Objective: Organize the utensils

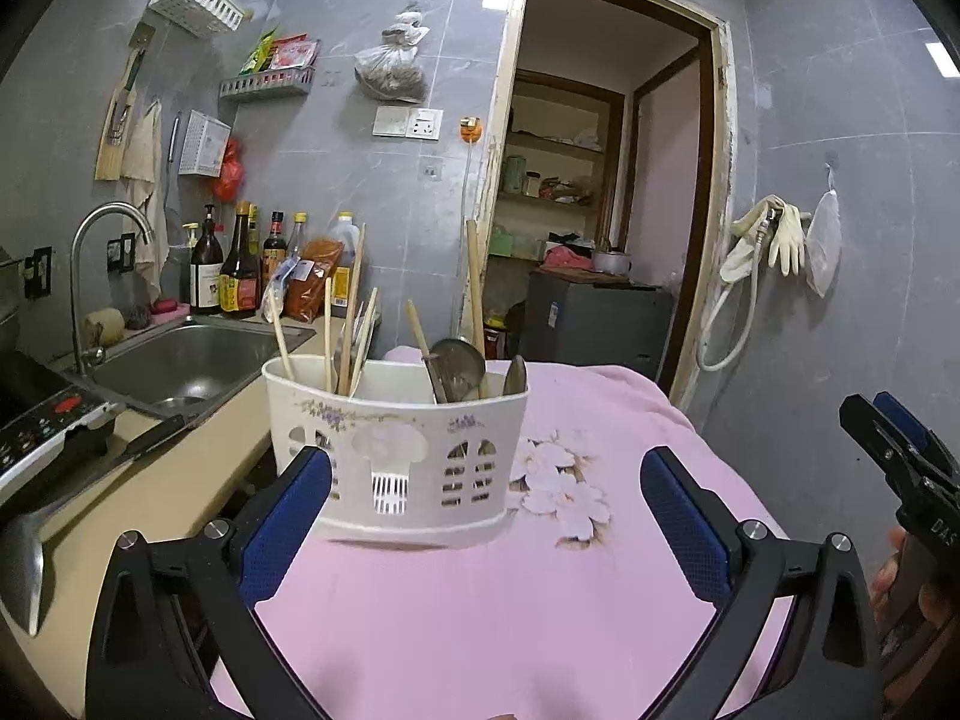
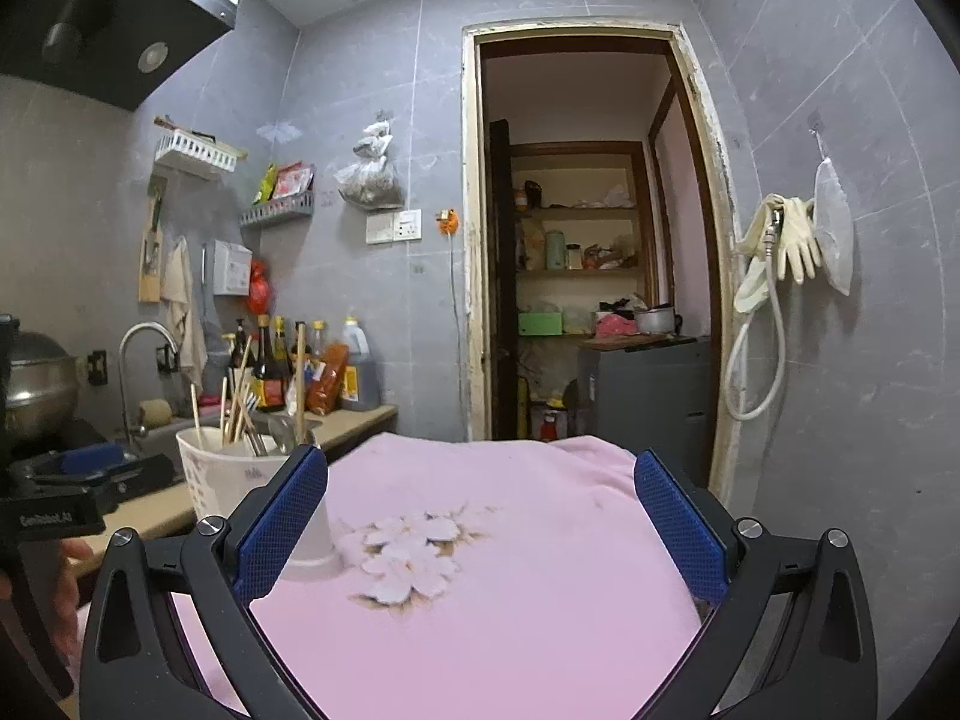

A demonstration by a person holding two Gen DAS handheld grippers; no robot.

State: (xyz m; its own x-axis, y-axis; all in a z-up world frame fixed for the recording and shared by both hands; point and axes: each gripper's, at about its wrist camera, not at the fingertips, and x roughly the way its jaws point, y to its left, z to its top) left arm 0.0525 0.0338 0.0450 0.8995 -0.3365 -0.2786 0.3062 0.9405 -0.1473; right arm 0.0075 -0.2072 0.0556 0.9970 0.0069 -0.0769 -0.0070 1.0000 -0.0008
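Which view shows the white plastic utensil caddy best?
The left wrist view: the white plastic utensil caddy sits centred, its front, chopsticks and spoons visible. In the right wrist view the caddy sits at the left, partly hidden behind the right gripper, which is open.

White lettering "GenRobot.AI" is printed on the black body of the left gripper [image 2: 51,519], seen at the left edge of the right wrist view. On the black body of the right gripper [image 1: 936,531], at the right edge of the left wrist view, only the letters "DAS" can be made out. Labels on the sauce bottles [image 1: 239,291] by the sink are too small to read.
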